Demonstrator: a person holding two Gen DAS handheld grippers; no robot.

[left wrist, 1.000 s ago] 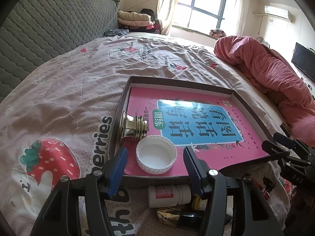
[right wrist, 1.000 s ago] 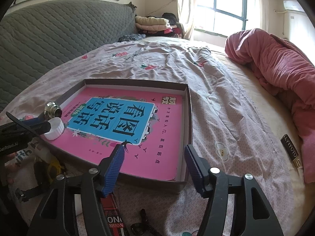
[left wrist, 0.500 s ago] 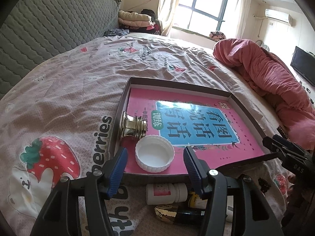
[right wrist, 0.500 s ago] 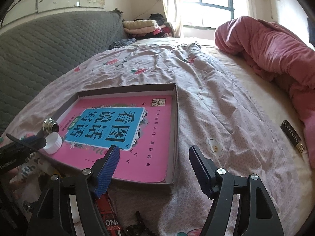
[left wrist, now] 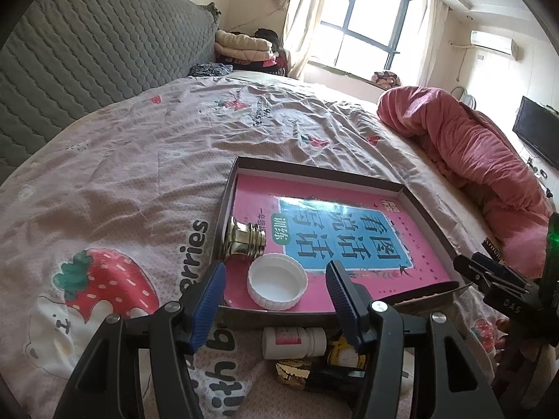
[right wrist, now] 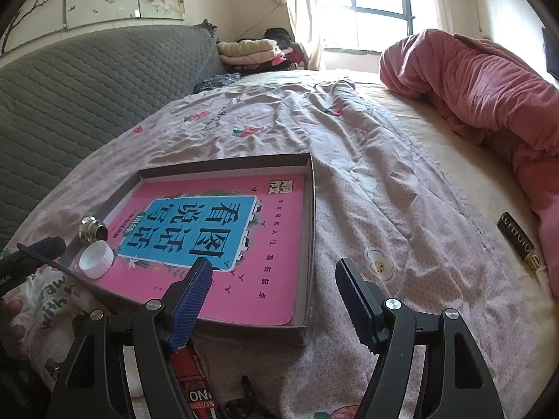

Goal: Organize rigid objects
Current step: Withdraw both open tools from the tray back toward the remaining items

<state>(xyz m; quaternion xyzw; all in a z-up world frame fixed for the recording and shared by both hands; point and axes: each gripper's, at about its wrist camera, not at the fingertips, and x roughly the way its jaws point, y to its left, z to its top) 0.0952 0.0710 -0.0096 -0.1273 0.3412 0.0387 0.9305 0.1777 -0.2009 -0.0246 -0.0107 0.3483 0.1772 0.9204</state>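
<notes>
Change: left gripper (left wrist: 276, 288) has lifted slightly; tray contents unmoved.
Left jaws: released, nothing between them, hovering over the white cap (left wrist: 277, 284).
Right jaws: right gripper (right wrist: 274, 295) released, empty, above the tray's (right wrist: 312, 216) near right corner.
Tray contents: pink book (left wrist: 349, 234); brass fitting (left wrist: 244, 241) at the cap's 11 o'clock.
Bed (left wrist: 122, 174): pill bottle (left wrist: 293, 342) at the cap's 6 o'clock, outside the tray.

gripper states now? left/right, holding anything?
Left gripper: open, holding nothing; white cap lies in the tray beyond its fingers.
Right gripper: open, holding nothing, above the tray's near corner.
</notes>
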